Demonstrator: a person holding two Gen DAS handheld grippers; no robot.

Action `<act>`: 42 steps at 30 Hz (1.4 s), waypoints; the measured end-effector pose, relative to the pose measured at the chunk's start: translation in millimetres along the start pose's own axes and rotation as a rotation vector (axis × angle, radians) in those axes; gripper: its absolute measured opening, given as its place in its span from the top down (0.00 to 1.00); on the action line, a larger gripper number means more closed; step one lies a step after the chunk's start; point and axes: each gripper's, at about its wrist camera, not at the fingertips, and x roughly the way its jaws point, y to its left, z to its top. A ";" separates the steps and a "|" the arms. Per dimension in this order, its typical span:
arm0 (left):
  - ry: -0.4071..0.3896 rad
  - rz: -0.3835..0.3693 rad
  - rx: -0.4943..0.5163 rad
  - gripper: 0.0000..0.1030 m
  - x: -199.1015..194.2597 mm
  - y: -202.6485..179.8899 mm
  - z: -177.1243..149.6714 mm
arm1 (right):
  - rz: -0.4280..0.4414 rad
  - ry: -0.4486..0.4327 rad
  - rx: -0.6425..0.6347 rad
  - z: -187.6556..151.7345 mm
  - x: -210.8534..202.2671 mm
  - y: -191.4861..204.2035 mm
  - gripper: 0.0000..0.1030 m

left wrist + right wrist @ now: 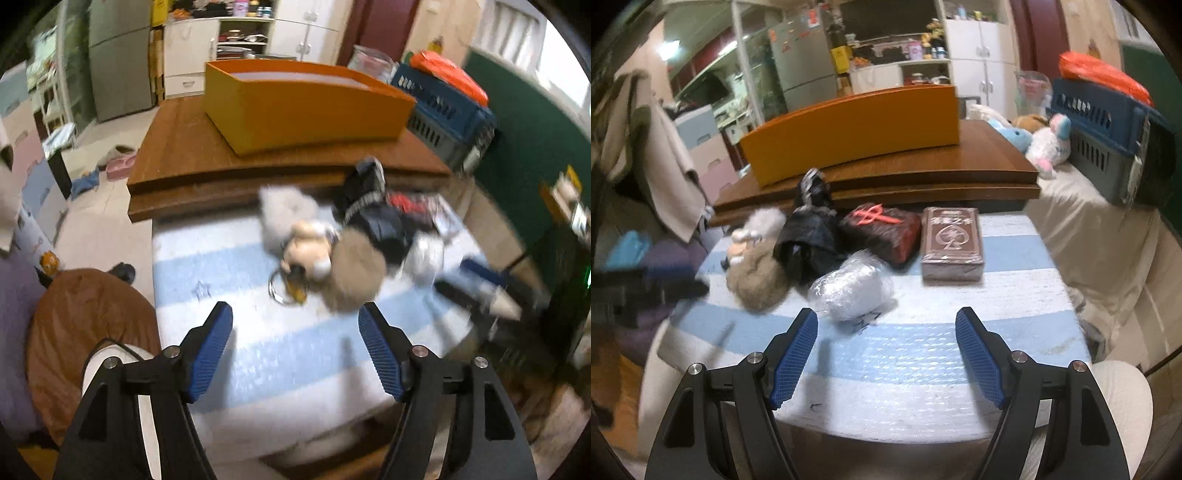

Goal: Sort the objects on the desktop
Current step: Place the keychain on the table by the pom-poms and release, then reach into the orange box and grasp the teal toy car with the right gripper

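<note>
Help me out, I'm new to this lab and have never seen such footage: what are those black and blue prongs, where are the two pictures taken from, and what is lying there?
No robot here: a person holds a two-finger tool in each hand, with a fisheye camera looking along its fingers. The prongs are those fingers, with blue pads.

One picture comes from the left tool, the other from the right tool. Both are open and hold nothing.

On the blue and white striped mat lie a beige plush toy, a black bag, a clear plastic-wrapped bundle, a dark box with a red symbol and a brown card box. Behind them an orange box stands on a wooden board, probably where the things get sorted.
</note>
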 end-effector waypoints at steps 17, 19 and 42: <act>0.000 0.172 0.019 0.00 34.6 -8.9 -8.9 | 0.153 0.105 -0.015 212.4 8.6 12.7 0.30; 0.004 0.176 0.013 0.00 35.0 -9.1 -8.4 | 0.135 0.163 -0.021 248.7 42.3 14.6 0.33; 0.009 0.143 0.055 0.00 34.9 -12.5 -6.4 | -0.010 0.419 -0.045 269.4 177.8 27.1 0.75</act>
